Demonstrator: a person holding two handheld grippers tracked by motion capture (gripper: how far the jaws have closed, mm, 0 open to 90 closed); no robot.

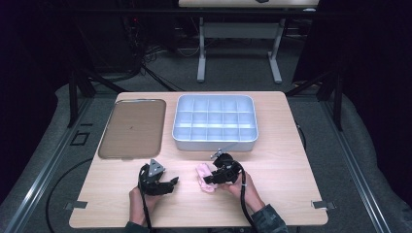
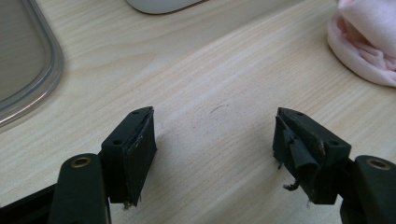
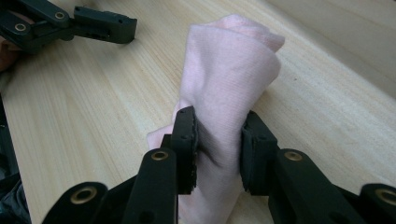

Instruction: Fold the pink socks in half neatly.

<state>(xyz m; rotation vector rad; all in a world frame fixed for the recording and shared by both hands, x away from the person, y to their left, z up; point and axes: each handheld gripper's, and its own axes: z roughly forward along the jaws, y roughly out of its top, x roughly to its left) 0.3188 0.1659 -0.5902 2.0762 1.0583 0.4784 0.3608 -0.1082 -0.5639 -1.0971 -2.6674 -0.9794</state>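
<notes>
Lower centre of the high view: two hands are seen at the near edge of a light wooden table [image 1: 286,194], each holding a black two-jaw gripper. The left gripper [image 1: 167,183] is held low over bare wood at lower left of centre; in the left gripper view its jaws are spread wide, nothing is gripped between them, and the left gripper [image 2: 215,140] is seen to frame only tabletop grain. The right gripper [image 1: 210,178] is placed just right of it, and a pink cloth [image 1: 204,174] is pinched by it; in the right gripper view the right gripper [image 3: 218,144] is closed narrowly on a fold of the pink cloth [image 3: 231,70], the rest of which rests bunched on the wood. The pink cloth [image 2: 364,42] also appears at the upper right of the left gripper view. Toward the far side of the table, a brown flat tray [image 1: 132,127] is shown at the left and a grey compartmented bin [image 1: 214,141] at the centre, near each other but apart. Beyond the table, a dark room with grey carpet, cables and the white legs of a second table [image 1: 238,29] is visible at the top of the frame.
</notes>
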